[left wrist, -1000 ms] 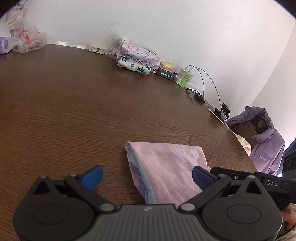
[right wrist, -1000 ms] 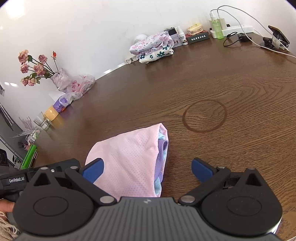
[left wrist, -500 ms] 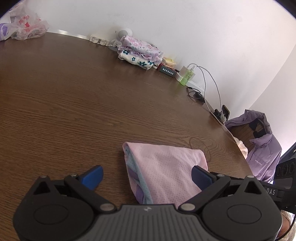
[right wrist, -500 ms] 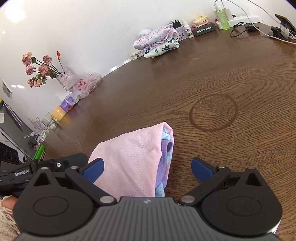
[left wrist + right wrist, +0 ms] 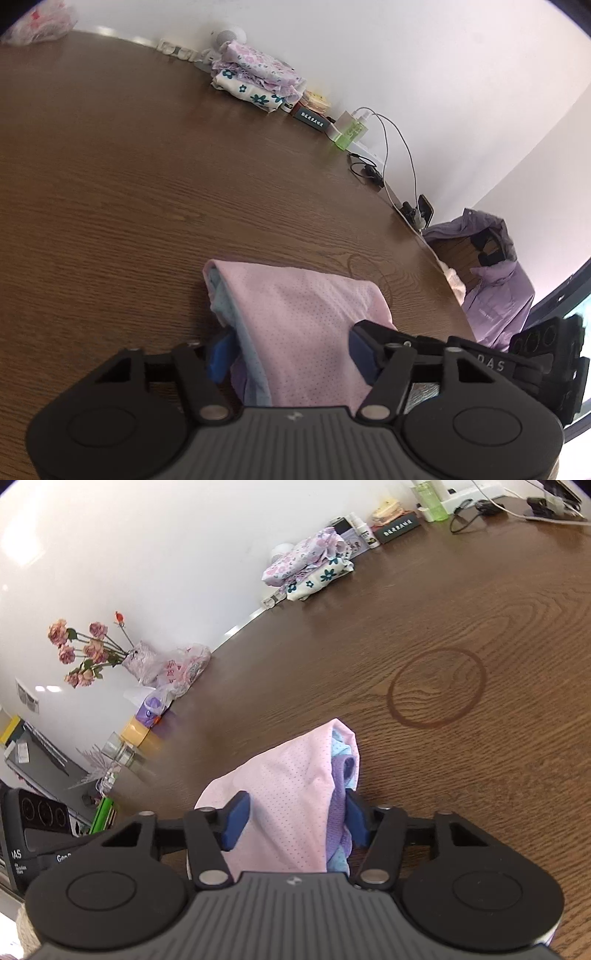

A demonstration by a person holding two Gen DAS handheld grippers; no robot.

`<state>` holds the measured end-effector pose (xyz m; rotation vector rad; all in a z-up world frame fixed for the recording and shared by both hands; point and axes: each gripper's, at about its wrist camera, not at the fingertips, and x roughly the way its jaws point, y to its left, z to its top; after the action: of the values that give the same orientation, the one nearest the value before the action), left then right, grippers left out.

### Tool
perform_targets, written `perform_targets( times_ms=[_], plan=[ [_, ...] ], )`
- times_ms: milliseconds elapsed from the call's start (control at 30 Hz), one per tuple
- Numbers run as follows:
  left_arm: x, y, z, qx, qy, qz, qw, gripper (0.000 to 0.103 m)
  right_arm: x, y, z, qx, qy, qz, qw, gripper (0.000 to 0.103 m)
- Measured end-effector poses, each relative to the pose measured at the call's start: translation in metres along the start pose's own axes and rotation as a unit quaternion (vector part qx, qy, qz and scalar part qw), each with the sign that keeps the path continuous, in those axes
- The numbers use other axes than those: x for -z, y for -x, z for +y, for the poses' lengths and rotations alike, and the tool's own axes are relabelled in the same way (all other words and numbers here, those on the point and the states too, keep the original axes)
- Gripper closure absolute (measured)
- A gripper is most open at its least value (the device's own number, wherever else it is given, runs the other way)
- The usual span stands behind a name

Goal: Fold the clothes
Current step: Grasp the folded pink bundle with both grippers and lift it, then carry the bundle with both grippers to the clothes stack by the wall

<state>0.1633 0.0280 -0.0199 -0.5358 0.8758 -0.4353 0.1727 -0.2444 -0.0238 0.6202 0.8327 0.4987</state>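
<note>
I have the folded pink garment [image 5: 306,325] lying on the brown table [image 5: 110,192], its near end between both sets of jaws. This reads as the pick-up of a finished fold, probably bound for the stack of folded clothes [image 5: 310,568] by the wall. The left gripper [image 5: 290,354] has just been closing, one blue pad at the bluish layered edge, the other on the pink face. The right gripper [image 5: 295,818] has just been closing too, pinching the opposite side by the purple layers. Both look to be gripping cloth. Next I judge a level lift, both hands together, so the layers do not slide apart.
</note>
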Motion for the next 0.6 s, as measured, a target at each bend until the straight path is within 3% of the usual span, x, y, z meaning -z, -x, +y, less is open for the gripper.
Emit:
perform_targets(
  times_ms=[33, 167, 333, 600],
  plan=[
    [0.000, -0.002, 0.007, 0.012, 0.025, 0.003, 0.9996, 0.073, 0.000, -0.001, -0.003, -0.006, -0.010, 0.001, 1.000, 0.072],
    [0.005, -0.005, 0.034, 0.061, 0.118, -0.003, 0.9911, 0.075, 0.001, -0.004, -0.015, -0.029, -0.046, 0.004, 0.999, 0.074],
    [0.008, -0.007, 0.033, 0.061, 0.117, -0.017, 0.9911, 0.080, 0.003, -0.010, -0.020, -0.040, -0.060, 0.008, 0.997, 0.084],
    [0.002, 0.000, 0.031, 0.096, 0.112, -0.031, 0.9885, 0.087, -0.005, -0.011, -0.018, -0.060, -0.057, 0.004, 0.997, 0.089]
  ],
)
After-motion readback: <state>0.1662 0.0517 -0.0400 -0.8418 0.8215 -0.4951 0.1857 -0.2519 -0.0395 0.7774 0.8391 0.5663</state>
